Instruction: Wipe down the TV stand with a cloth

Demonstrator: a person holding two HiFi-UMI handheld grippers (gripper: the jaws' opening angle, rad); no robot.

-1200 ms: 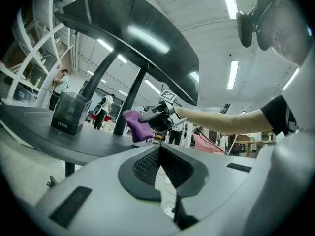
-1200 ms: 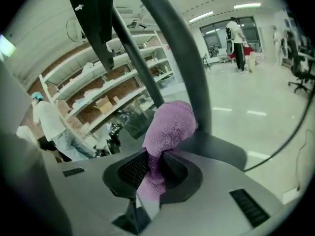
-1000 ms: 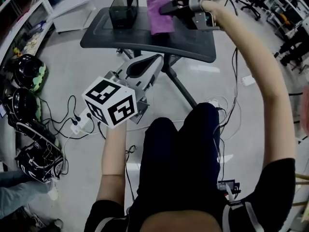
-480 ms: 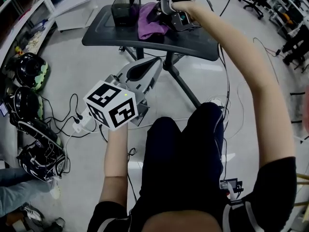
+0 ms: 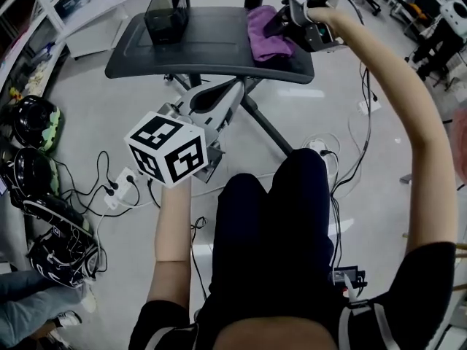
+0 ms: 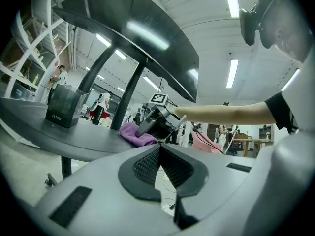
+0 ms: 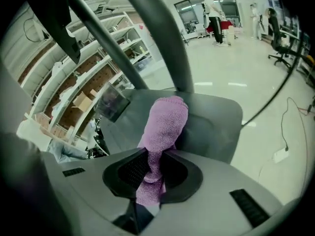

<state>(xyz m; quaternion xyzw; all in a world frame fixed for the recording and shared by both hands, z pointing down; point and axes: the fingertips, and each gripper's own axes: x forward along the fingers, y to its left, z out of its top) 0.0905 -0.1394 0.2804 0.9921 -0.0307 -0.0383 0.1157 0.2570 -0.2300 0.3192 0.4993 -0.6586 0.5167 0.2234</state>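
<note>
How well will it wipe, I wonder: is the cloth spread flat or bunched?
Bunched: the purple cloth is a narrow roll, pinched in the tongs of the right gripper.

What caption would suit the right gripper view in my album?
Right tongs clamp a purple cloth lying on the dark TV stand.
</note>
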